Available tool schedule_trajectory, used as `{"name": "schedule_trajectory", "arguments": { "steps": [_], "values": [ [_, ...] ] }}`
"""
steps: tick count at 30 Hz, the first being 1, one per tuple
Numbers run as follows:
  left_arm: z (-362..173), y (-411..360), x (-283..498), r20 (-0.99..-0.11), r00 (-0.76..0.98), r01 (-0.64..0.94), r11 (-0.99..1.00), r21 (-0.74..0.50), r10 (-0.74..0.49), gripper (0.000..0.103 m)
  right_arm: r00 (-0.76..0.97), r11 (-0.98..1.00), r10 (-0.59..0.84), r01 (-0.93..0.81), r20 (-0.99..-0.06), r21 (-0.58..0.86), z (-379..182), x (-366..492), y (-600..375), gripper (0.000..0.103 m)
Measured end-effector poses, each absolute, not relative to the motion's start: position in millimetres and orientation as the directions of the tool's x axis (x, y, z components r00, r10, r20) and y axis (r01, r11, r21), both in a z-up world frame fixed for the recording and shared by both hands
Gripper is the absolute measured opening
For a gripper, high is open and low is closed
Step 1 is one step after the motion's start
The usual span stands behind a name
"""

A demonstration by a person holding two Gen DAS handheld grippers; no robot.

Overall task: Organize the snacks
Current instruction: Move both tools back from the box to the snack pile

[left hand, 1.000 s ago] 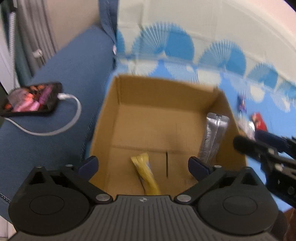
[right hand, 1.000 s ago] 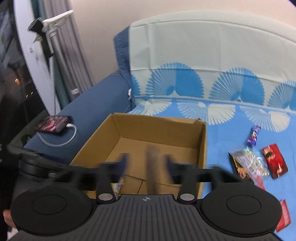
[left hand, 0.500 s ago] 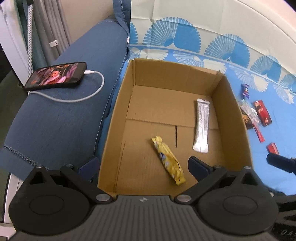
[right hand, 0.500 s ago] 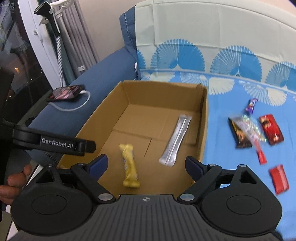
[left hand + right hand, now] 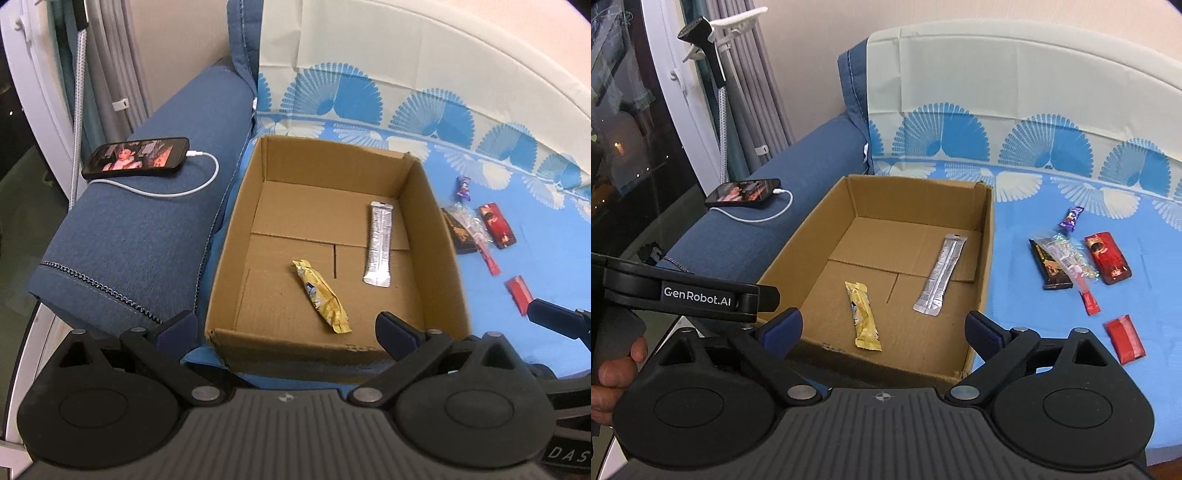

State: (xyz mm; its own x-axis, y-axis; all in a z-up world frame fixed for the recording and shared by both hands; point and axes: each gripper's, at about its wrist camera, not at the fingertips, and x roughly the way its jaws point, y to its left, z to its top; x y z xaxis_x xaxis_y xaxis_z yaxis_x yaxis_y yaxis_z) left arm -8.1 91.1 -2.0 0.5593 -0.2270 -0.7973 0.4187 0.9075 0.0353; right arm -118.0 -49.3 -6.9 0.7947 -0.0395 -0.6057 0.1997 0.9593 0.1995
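Snacks lay split: through my left gripper (image 5: 284, 328), jaws wide and empty, the yellow bar (image 5: 321, 297) and silver sachet (image 5: 379, 243) sat in the box (image 5: 229, 240). Through my right gripper (image 5: 882, 328), jaws opening and empty, loose red packets (image 5: 1124, 339) waited right; I judged fetching those came next.
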Motion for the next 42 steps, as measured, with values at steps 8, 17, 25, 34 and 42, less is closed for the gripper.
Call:
{"name": "schedule_trajectory", "arguments": {
  "steps": [8,17,25,34,42],
  "values": [
    [6,93,-34,-0.776,0.581,0.435,0.9,0.041,-0.245,0.103,0.818,0.957,-0.064,0.213,-0.571,0.198,2,-144,-46,0.097],
    [16,91,-49,-0.757,0.602,0.444,0.894,0.053,-0.254,0.103,0.834,0.954,-0.079,0.222,-0.545,0.201,5,-161,-48,0.097],
    [16,93,-52,-0.757,0.604,0.443,0.895,0.061,-0.247,0.103,0.84,0.951,-0.077,0.223,-0.537,0.213,4,-166,-50,0.097],
    [19,86,-54,-0.752,0.615,0.45,0.889,0.088,-0.237,0.103,0.846,0.944,-0.072,0.229,-0.529,0.237,1,-172,-57,0.098],
    [22,63,-53,-0.754,0.613,0.475,0.873,0.113,-0.235,0.103,0.845,0.927,-0.086,0.261,-0.527,0.267,-6,-178,-75,0.098]
  ]
}}
